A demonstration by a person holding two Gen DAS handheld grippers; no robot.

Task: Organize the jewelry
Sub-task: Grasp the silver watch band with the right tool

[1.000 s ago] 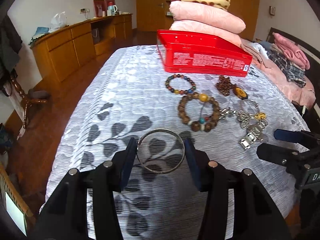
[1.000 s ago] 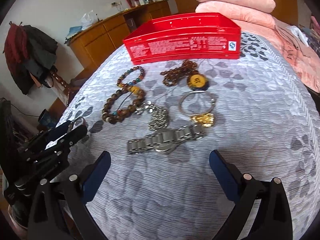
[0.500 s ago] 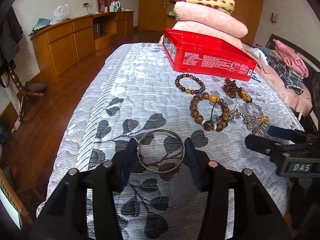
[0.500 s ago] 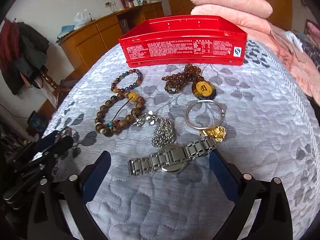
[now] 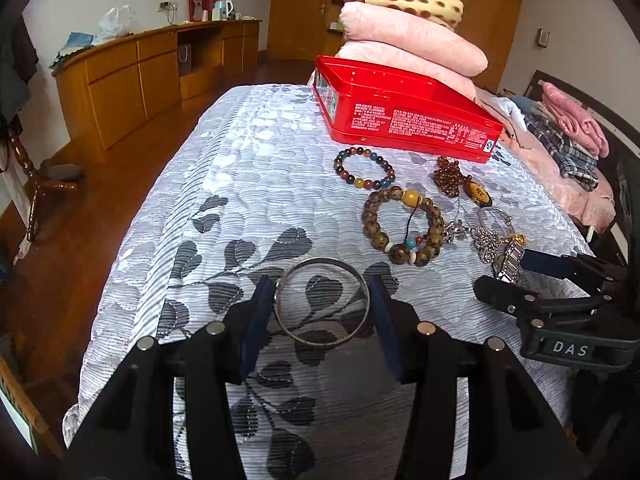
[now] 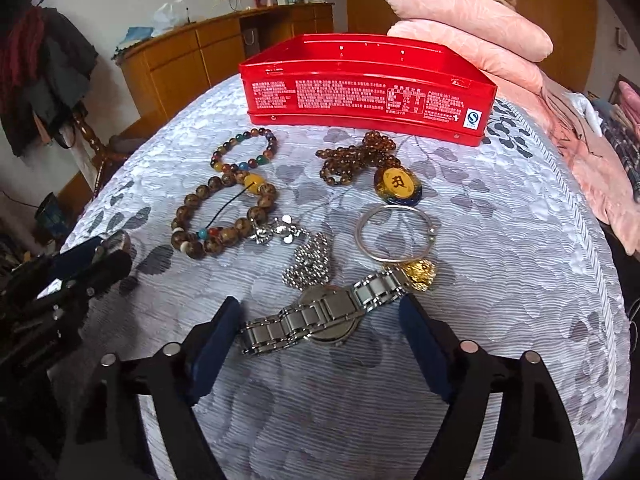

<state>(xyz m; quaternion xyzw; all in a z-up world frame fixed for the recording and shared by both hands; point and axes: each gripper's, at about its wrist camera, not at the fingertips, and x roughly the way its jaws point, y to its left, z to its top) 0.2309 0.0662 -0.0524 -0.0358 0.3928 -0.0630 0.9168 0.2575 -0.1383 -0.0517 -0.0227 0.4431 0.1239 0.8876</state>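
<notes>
My left gripper is shut on a plain silver bangle, held just above the quilt near the bed's front. A steel watch lies on the quilt between the jaws of my right gripper, which are closing; the pads stand close to the strap's ends. Beyond the watch lie a silver chain, a silver bangle with a gold charm, a large wooden bead bracelet, a multicoloured bead bracelet and an amber bead string with a pendant. An open red tin box stands behind them.
Everything rests on a bed with a grey leaf-patterned quilt. Pink pillows are stacked behind the tin. Folded clothes lie on the right. A wooden cabinet and bare wooden floor are off the bed's left edge.
The right gripper has come forward and down over the watch, and its jaws have narrowed around it. The left gripper still holds the bangle and has turned slightly.
</notes>
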